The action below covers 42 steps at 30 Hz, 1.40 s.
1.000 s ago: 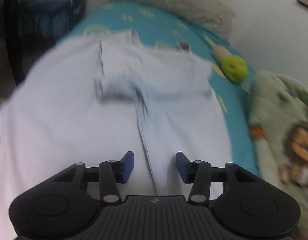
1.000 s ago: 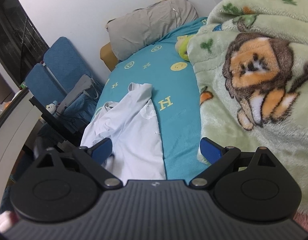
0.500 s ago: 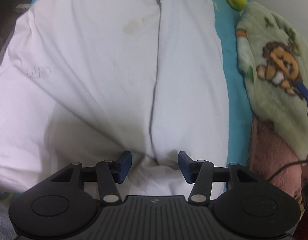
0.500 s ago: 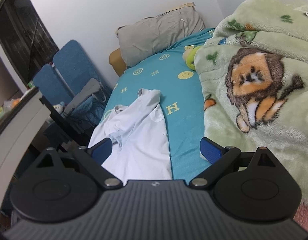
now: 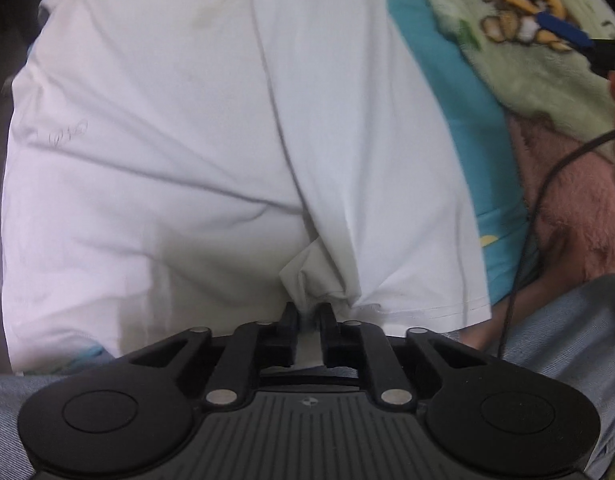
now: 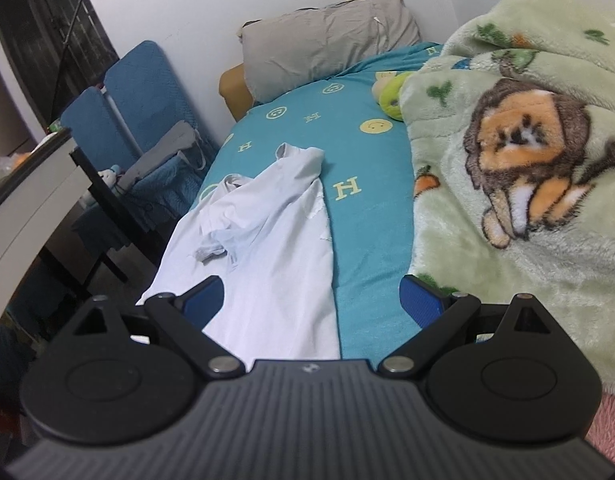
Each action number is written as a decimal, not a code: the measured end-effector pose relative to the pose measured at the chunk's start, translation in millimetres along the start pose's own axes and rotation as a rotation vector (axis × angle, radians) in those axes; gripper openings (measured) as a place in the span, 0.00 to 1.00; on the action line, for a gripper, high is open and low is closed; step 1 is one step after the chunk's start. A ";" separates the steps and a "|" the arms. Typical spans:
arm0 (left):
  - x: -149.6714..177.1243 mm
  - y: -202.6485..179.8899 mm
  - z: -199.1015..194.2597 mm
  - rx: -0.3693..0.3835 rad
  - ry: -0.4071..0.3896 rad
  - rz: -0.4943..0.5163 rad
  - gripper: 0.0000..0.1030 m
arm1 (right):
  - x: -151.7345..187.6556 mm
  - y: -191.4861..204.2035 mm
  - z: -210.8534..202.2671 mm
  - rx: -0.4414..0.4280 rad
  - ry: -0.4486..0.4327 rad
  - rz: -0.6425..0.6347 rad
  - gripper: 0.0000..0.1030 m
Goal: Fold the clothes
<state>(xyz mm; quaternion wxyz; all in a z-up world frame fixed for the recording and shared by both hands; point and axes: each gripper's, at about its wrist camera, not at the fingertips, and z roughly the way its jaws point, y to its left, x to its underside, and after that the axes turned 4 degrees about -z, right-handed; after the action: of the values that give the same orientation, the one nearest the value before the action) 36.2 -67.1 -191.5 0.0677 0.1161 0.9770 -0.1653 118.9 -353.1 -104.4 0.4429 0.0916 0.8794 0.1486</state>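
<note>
A white shirt lies spread lengthwise on a teal bedsheet, its collar toward the pillow. In the left wrist view my left gripper is shut on the shirt's bottom hem, where the cloth bunches into a small fold between the fingers. The same white shirt shows in the right wrist view, with one sleeve crumpled on top. My right gripper hangs open above the shirt's right edge and the sheet, holding nothing. One blue finger of it also appears at the left wrist view's upper right.
A green lion-print blanket is heaped along the bed's right side, over a pink one. A grey pillow and a green plush toy lie at the head. Blue folding chairs and a desk stand left. A black cable trails right.
My left gripper dropped from over the shirt's middle to its bottom hem and shut on the cloth. The right gripper stayed open and drifted slightly.
</note>
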 end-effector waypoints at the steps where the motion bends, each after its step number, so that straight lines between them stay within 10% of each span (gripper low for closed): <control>1: 1.1 -2.1 -9.0 0.010 -0.047 0.015 0.30 | 0.4 1.1 -0.8 -0.001 -0.002 -0.005 0.93; 7: -2.6 -38.7 -65.4 -0.143 -0.439 0.221 0.83 | -3.9 7.0 -14.2 -0.008 -0.058 -0.028 0.93; 18: -104.7 -67.5 -78.8 -0.161 -0.853 0.124 1.00 | -7.9 21.8 -39.3 0.030 -0.212 -0.127 0.93; 33: -95.0 12.3 -62.4 -0.175 -0.802 0.054 0.99 | -18.1 71.4 32.0 -0.011 -0.060 -0.293 0.93; 42: -102.3 107.2 -70.1 -0.134 -0.771 -0.117 0.98 | -48.6 230.4 167.1 -0.184 0.178 -0.701 0.93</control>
<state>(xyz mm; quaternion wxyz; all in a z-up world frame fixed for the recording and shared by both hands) 155.0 34.2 -141.3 0.4275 -0.0151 0.8936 -0.1362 289.1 -120.8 -83.0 0.3950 -0.2687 0.8754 0.0736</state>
